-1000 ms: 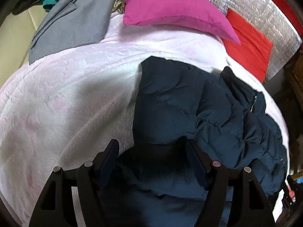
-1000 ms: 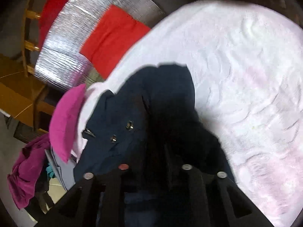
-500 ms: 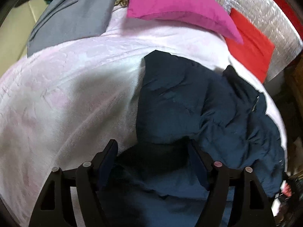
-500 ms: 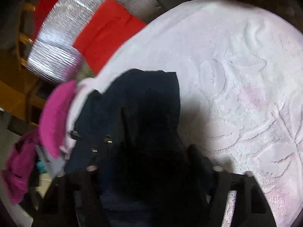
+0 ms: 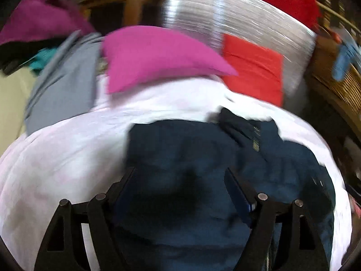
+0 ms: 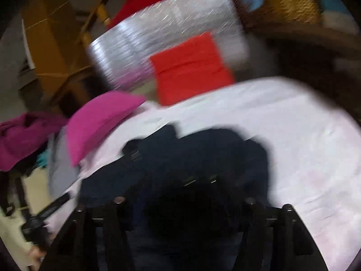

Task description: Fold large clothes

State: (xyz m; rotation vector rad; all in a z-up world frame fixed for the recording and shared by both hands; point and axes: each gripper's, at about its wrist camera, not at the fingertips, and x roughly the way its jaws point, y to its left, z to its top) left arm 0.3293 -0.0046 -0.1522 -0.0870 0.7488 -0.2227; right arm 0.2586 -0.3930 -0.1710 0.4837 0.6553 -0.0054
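The navy jacket (image 5: 185,149) lies lengthwise on the bed (image 5: 67,153), collar toward the red cushion (image 5: 252,67). The left gripper (image 5: 180,178) stands spread over it. The right gripper (image 6: 187,194) is closing; whether it pinches cloth cannot be told.

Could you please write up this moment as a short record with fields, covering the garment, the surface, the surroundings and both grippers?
garment: dark navy padded jacket, crumpled, lying on the bed
surface: pale pink textured bedspread
nearby: magenta pillow beyond the jacket; folded red cloth against a silver quilted panel; grey garment at the bed's far left
left gripper: jaws wide, jacket fabric between them, grip unclear
right gripper: jaws closing, dark jacket fabric between them; contact too blurred to tell
image quality: both views motion-blurred
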